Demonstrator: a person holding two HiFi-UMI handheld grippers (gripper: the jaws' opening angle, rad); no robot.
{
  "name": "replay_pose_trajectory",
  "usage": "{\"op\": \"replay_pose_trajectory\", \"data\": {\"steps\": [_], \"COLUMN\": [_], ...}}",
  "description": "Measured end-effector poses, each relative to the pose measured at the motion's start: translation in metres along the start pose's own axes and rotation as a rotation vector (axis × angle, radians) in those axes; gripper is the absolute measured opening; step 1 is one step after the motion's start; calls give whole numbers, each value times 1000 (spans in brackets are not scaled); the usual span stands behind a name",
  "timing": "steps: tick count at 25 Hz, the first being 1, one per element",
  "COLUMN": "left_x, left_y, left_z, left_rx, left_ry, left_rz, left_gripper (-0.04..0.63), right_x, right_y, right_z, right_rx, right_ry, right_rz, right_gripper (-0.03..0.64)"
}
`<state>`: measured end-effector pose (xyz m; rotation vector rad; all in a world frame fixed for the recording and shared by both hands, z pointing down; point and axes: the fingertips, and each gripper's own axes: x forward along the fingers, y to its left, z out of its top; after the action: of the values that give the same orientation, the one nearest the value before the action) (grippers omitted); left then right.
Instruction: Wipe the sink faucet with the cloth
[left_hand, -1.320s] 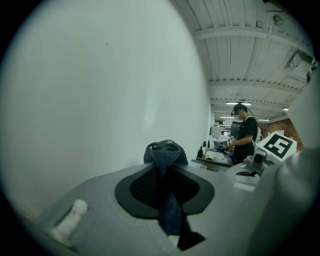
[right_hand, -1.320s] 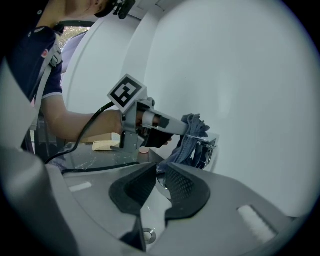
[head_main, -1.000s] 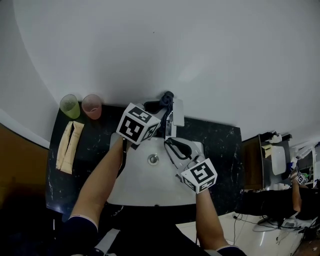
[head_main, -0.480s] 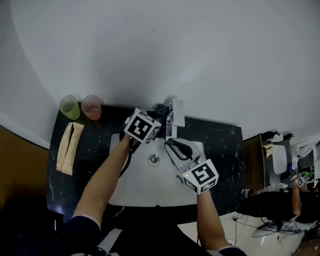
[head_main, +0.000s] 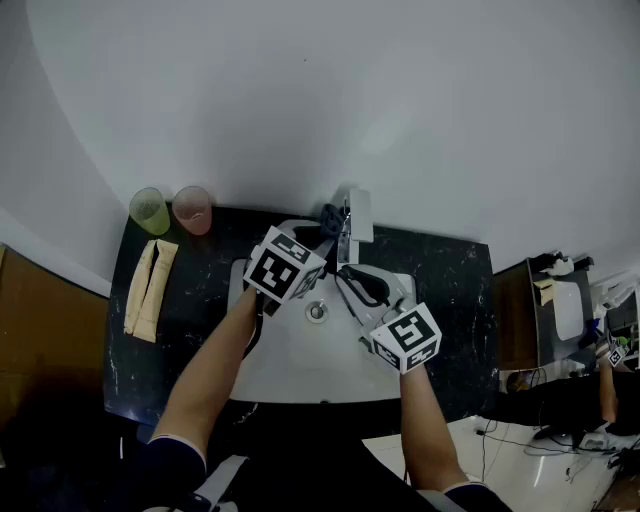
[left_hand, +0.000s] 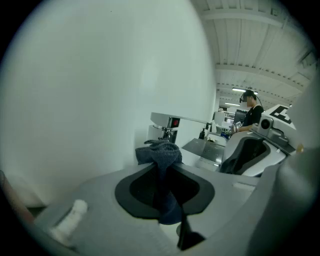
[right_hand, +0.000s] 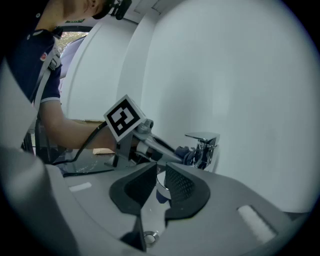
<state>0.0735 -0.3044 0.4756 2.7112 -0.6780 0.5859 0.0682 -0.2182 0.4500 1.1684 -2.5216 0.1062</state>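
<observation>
Sitting right beside the chrome faucet (right_hand: 202, 142), a bunched dark blue cloth (left_hand: 159, 152) is clamped between the jaws of the left tool (left_hand: 162, 172). The right tool (right_hand: 160, 175) is closed on the faucet's spout, above the white sink (head_main: 290, 370). Two cups (head_main: 149, 210) stand well apart on the dark table (head_main: 440, 290).
</observation>
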Motion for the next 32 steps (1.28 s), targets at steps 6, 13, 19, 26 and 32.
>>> {"op": "replay_pose_trajectory", "data": {"steps": [6,13,19,26,32], "left_x": [-15,-29,-39,-56,-52], "left_y": [-20,-52,-75,-86,-105], "left_z": [-10,-21,-31,-3,29], "left_rx": [53,110,106,76,10], "left_ry": [44,89,108,28,-53], "left_rz": [-17,-47,-56,-34,-87], "left_gripper": [54,54,55,54,54], "right_x": [1,-14,-46,-53,-45], "right_y": [-1,7,-7,-36,-46], "right_z": [0,2,5,-6,-13], "right_rx": [28,52,90,90,92], "right_ry": [-27,-58,-129,-85,-40], "right_rz": [16,65,25,-54,-75], "right_gripper": [58,71,60,26,5]}}
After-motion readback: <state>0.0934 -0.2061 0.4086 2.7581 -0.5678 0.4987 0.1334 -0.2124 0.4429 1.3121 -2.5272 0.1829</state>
